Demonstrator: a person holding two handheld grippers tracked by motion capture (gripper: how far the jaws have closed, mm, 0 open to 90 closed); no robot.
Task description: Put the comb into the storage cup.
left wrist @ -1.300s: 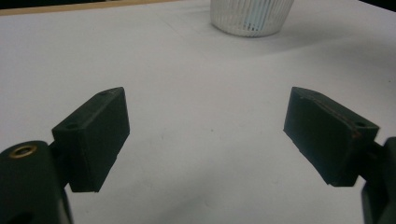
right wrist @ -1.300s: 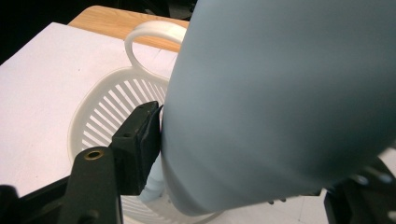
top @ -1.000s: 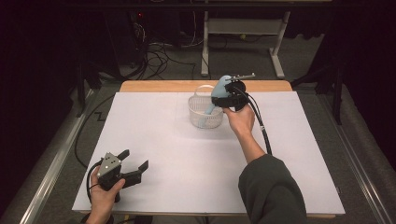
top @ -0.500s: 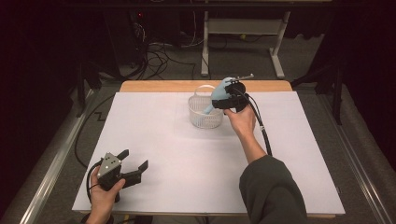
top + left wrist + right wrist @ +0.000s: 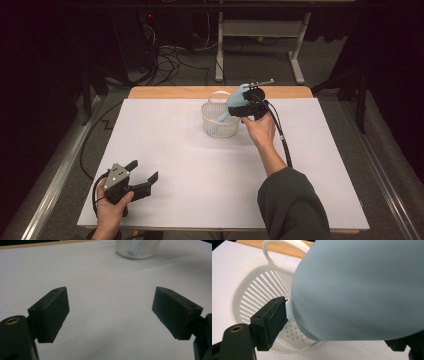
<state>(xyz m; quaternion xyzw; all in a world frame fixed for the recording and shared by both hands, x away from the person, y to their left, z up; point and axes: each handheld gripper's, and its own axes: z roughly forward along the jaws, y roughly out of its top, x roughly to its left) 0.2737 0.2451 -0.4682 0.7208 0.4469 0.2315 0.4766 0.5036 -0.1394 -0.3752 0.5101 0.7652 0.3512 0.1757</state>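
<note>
Over at the far middle of the white-covered worktop [image 5: 200, 160] stands a white slatted basket [image 5: 219, 120] with a hoop handle, just in front of the bare wooden strip along the far edge. The right gripper [image 5: 240, 111] hangs directly above the basket's right rim, clenched on a pale blue soft object [image 5: 235, 100]; what that object is cannot be told. Its narrow lower end slants down into the basket, while its upper part sticks up past the gripper.

From the right gripper view, the blue object [image 5: 359, 290] bulges between the jaws, the left jaw pressed against its side, and beneath it lie the basket's [image 5: 257, 292] slatted wall and dotted floor. A hand [image 5: 260, 131] and dark sleeve [image 5: 292, 205] reach toward the basket from the near right.

Well away from the basket, at the near left corner, the left gripper [image 5: 142, 179] is held low over the sheet with its jaws spread wide and nothing between them. Its own view looks across bare white surface to the basket [image 5: 137, 248] far off.
</note>
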